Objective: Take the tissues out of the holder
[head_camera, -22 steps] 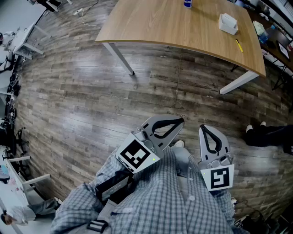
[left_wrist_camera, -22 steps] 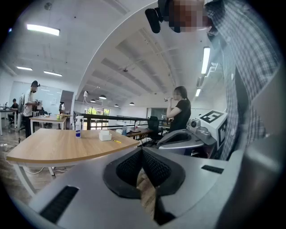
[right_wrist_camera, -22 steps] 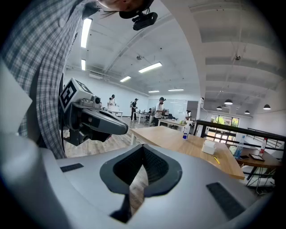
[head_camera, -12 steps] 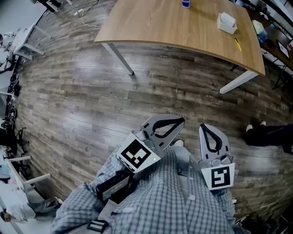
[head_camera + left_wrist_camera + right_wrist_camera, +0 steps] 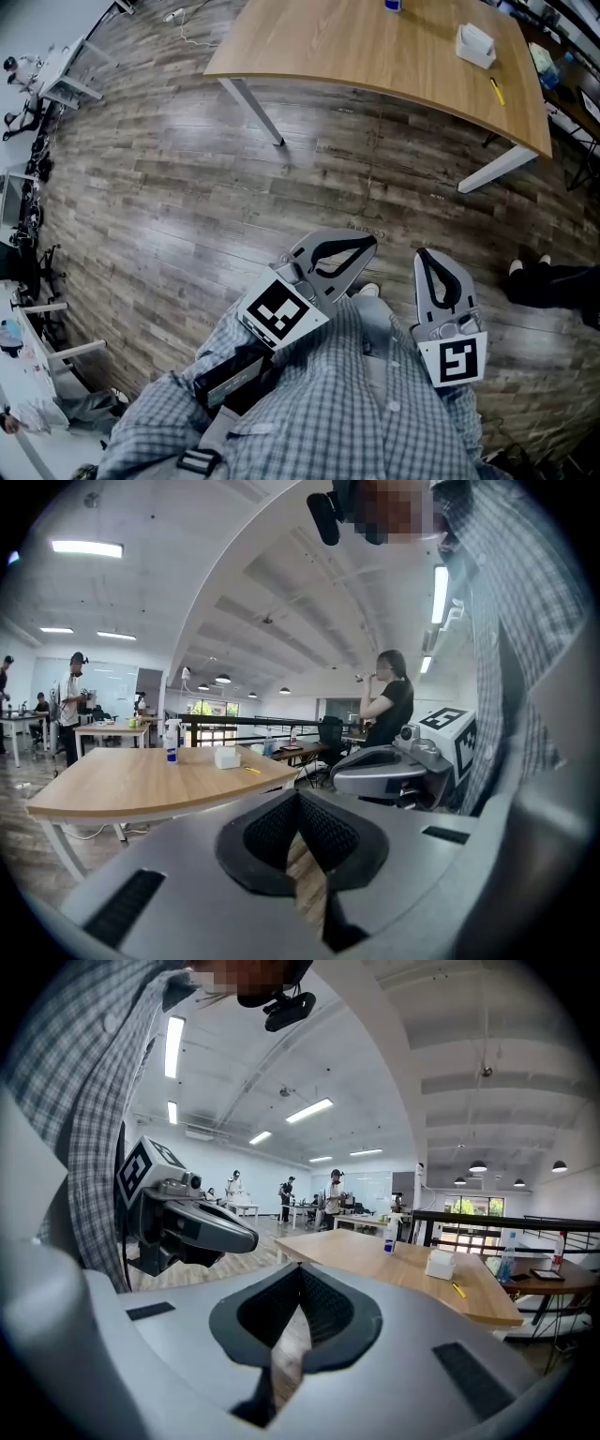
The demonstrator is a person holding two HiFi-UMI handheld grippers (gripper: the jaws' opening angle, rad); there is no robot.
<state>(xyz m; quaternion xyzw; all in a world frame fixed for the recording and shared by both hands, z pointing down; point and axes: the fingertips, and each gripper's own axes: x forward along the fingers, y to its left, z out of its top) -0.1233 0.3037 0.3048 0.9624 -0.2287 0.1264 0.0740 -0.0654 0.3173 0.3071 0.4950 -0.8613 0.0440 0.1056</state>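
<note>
Both grippers empty, held low in front of the person's plaid shirt (image 5: 356, 412), over wood floor (image 5: 187, 216). L gripper (image 5: 298, 795): jaws pressed together, pads meet, nothing between them. R gripper (image 5: 300, 1269): same, jaws fully together, nothing pinched. Neither touches any object. They sit side by side, near each other but apart, tips pointing toward the far table (image 5: 375, 56).

Tissue holder (image 5: 475, 44), white, stands on far-right part of the table top, well apart from both grippers; contents too small to tell. Blue-capped bottle (image 5: 394, 5) is at the table's far edge, left of the holder. Yellow pen (image 5: 497, 91) lies near the holder, on its near-right side. Another person's dark legs + shoes (image 5: 548, 279) are at right on the floor.

Vs earlier frames: both sets of jaws stay together, and the grippers are in approx the same spot by the torso. Table + holder sit slightly further right in head view, so the cam shifted a bit. Holder, bottle and pen are unmoved on the table.
</note>
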